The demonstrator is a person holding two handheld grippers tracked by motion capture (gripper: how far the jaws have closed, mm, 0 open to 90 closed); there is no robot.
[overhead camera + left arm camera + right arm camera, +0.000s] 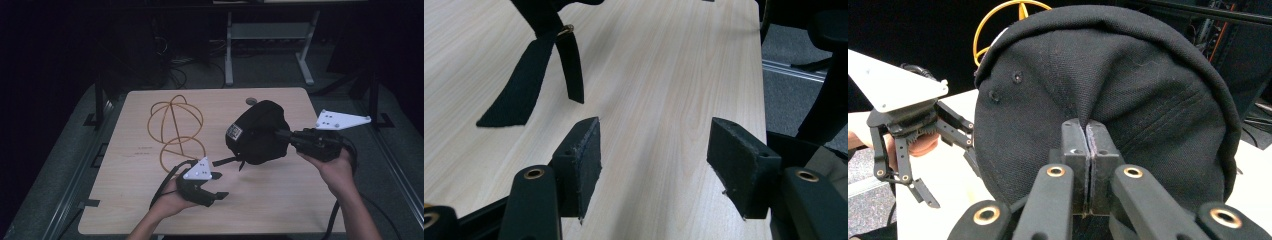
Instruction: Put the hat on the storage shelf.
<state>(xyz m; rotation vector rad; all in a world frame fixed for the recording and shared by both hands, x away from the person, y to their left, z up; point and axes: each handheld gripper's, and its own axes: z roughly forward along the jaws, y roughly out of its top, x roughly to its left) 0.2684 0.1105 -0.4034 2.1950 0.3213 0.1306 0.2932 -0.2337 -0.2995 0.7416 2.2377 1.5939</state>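
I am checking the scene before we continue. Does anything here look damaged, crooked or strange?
Nothing looks damaged. The black cap is pinched by its fabric in the right gripper, so the cloth puckers at the shut jaws, and its strap hangs loose over the table. The yellow wire frame stands intact. The left gripper is open.

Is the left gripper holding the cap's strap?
No: the left gripper is open over bare table, with the strap lying ahead of it.
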